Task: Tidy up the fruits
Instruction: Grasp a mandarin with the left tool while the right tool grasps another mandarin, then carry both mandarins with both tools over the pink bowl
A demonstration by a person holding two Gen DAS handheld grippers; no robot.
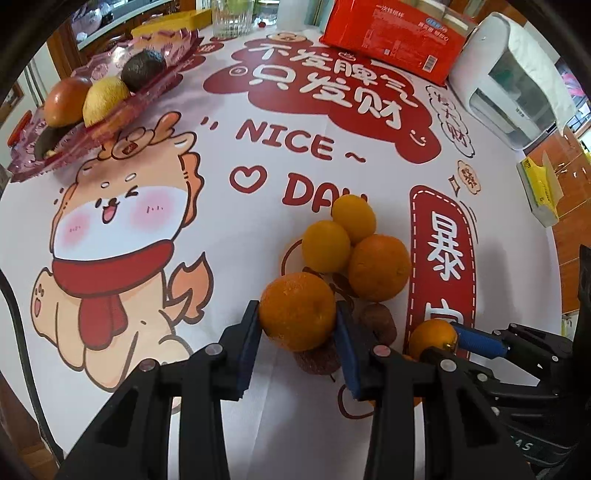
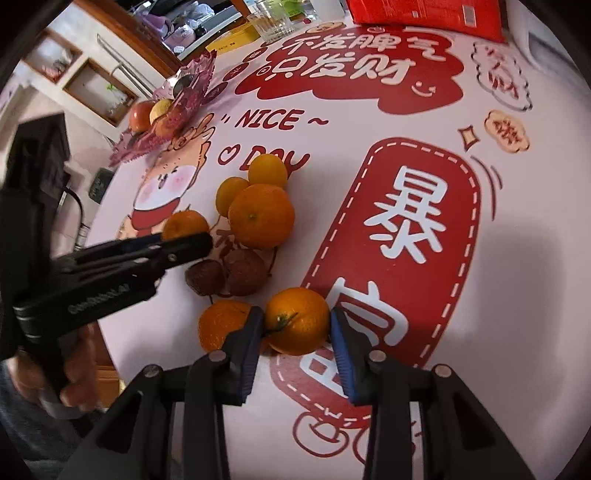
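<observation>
A cluster of fruit lies on the printed tablecloth. My left gripper is shut on a mandarin, its blue pads pressing both sides. Beyond it lie a bigger orange and two small yellow-orange fruits. Two brown lychees lie beside them. My right gripper is shut on a stemmed mandarin, with another mandarin just left of its left finger. The right wrist view shows the left gripper from the side, its mandarin partly hidden.
A pink scalloped fruit tray at the far left holds an apple, a yellow fruit and an avocado. A red package, a white appliance, a glass and a yellow box line the table's far and right edges.
</observation>
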